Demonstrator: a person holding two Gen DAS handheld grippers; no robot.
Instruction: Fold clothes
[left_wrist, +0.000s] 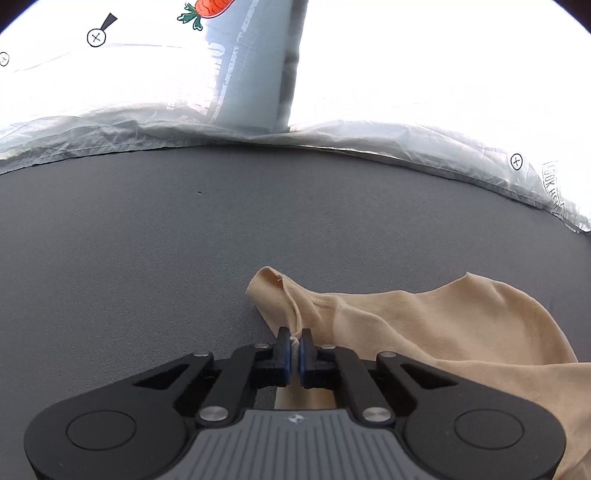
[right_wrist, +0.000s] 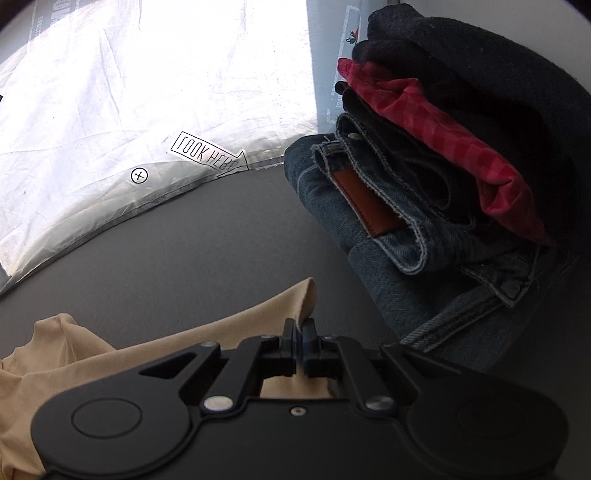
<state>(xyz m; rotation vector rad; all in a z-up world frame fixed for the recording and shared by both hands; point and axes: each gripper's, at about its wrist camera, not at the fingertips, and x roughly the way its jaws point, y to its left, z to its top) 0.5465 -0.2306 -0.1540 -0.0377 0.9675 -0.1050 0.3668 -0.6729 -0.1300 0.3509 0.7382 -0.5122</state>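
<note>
A beige garment (left_wrist: 424, 325) lies on the dark grey surface (left_wrist: 147, 240). My left gripper (left_wrist: 295, 341) is shut on a thin edge of it near one corner, low over the surface. The cloth spreads to the right of the gripper. In the right wrist view my right gripper (right_wrist: 300, 332) is shut on another corner of the beige garment (right_wrist: 236, 317), which trails off to the left and under the gripper.
A white printed plastic sheet (left_wrist: 406, 74) lies along the far side and also shows in the right wrist view (right_wrist: 129, 110). A stack of folded clothes, with blue jeans (right_wrist: 406, 251), a red cloth (right_wrist: 443, 136) and a dark garment (right_wrist: 480, 62), stands close to the right of my right gripper.
</note>
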